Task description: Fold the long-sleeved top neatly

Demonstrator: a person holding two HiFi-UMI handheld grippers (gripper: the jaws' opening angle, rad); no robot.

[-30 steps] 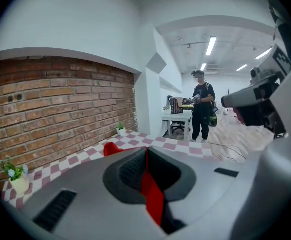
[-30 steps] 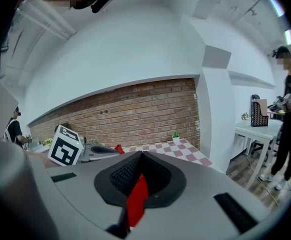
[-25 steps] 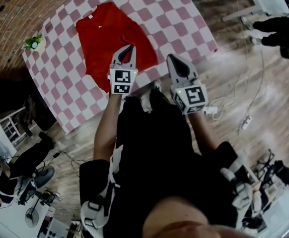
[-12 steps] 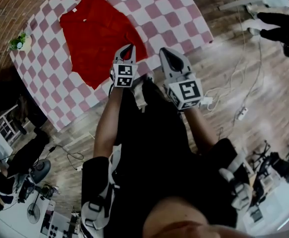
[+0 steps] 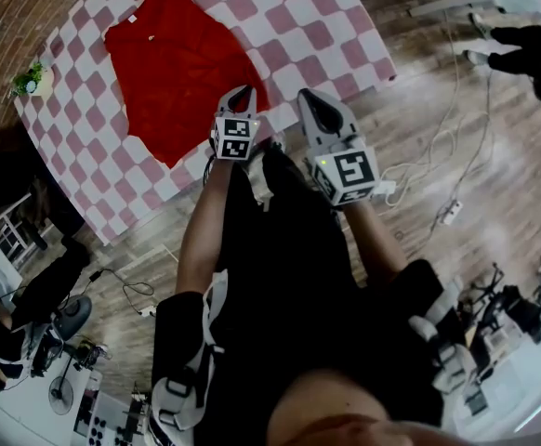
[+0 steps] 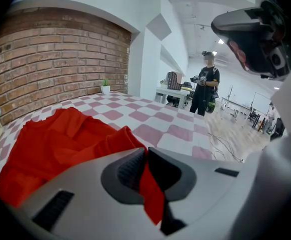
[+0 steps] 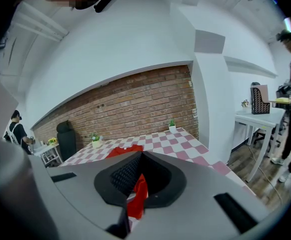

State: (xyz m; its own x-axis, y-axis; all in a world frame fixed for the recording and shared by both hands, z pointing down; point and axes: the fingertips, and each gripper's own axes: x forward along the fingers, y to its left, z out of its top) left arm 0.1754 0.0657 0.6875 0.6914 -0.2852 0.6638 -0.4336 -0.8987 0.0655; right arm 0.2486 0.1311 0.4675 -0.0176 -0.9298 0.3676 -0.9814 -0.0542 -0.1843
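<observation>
left tool [image 6: 146,153] pinches red top [image 6: 60,139] | right tool [image 7: 139,158] likewise | head view hides both grips

Red long-sleeved top [image 5: 173,68]: lies largely spread on the checked table [image 5: 308,26], ahead of and to the left of both grippers. Neck opening, with a small white label, is at the end farthest from them. Cloth is creased, with loose raised folds just beyond the left gripper [image 5: 240,94]. Its near edge is pinched between that gripper's closed jaws. A narrow strip of the same red fabric is clamped in the right gripper [image 5: 310,102], hanging below its pads.
</observation>
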